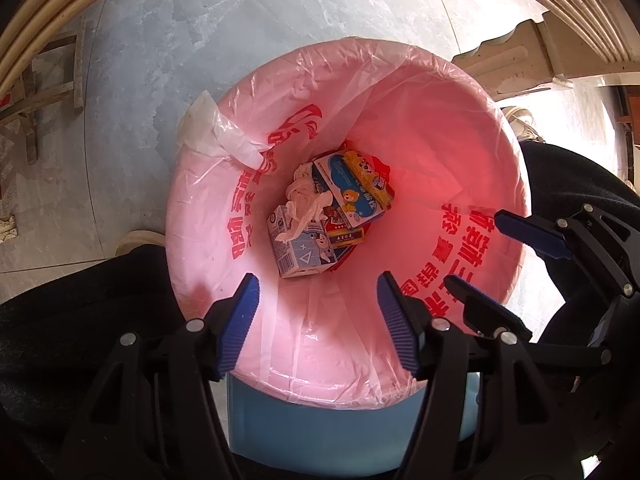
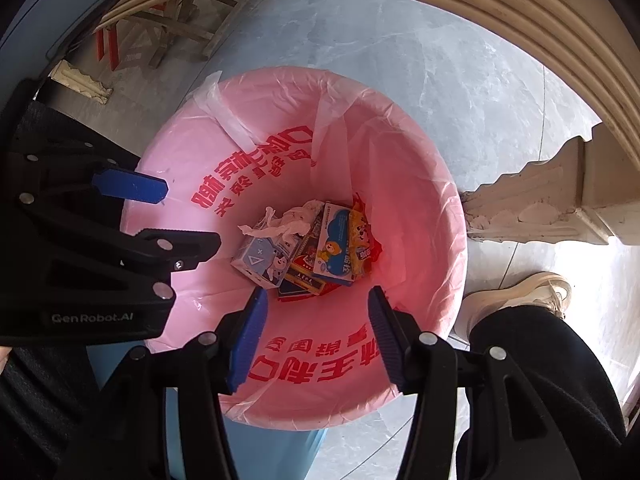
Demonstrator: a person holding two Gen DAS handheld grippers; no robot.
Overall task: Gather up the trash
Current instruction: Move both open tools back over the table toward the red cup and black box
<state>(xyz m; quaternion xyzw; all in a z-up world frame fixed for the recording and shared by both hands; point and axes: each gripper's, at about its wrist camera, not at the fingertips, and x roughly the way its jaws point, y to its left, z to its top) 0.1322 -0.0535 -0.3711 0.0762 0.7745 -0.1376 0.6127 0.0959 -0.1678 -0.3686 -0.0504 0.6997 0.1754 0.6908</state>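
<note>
A blue bin (image 1: 320,432) lined with a pink bag (image 1: 420,112) printed in red stands on the floor below both grippers. At its bottom lie a blue-white milk carton (image 1: 304,254), a crumpled tissue (image 1: 306,202), a blue-white box with a bear (image 1: 352,192) and a red box (image 1: 346,234). My left gripper (image 1: 318,284) hangs open over the bin's near side, nothing between its fingers. My right gripper (image 2: 317,294) is open and empty too, pointing down into the bag (image 2: 400,160) above the carton (image 2: 264,260) and the bear box (image 2: 334,248). Each gripper shows in the other's view, right (image 1: 473,248) and left (image 2: 191,216).
Grey tiled floor (image 1: 240,20) surrounds the bin. A carved pale table leg (image 2: 560,200) stands to the right and the table's ribbed edge arcs overhead. A wooden stool (image 1: 44,92) is at the left. The person's dark trouser legs and a beige shoe (image 2: 520,300) flank the bin.
</note>
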